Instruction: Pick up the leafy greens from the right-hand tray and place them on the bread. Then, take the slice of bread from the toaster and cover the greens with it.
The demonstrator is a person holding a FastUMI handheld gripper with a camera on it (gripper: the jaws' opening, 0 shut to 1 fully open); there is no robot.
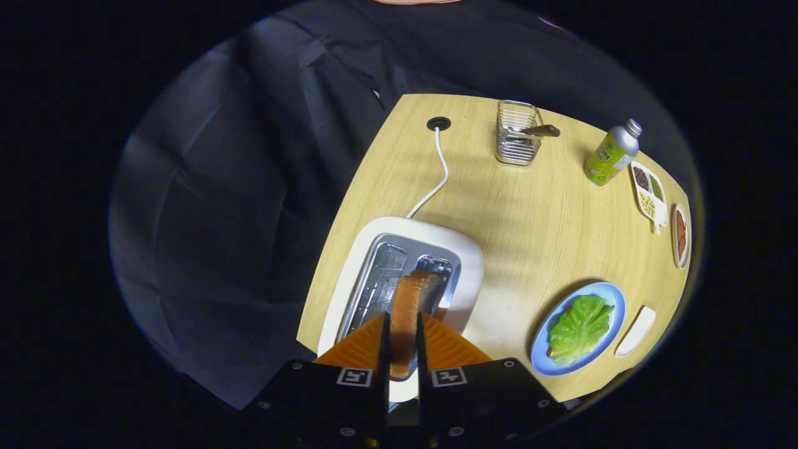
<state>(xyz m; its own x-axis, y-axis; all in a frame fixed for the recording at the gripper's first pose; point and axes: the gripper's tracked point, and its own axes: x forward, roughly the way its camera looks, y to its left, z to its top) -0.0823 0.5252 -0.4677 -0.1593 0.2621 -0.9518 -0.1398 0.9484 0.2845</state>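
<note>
My gripper [403, 337] is shut on a slice of bread [408, 312], held edge-on between the two fingers directly above the white toaster [464, 262]. The slice's far end hangs over the right slot [434, 268] of the toaster; the left slot [381, 274] is open and shows its wire guides. To the right, on the wooden table [517, 212], a blue plate [614, 296] holds the leafy greens [581, 327], which cover most of what lies under them.
A small white tray [636, 330] lies just right of the blue plate. At the table's far side stand a wire basket [517, 134] with a utensil, a green bottle [612, 154], a divided spice dish [649, 194] and a small dish [681, 236]. The toaster's cord [439, 168] runs to a grommet.
</note>
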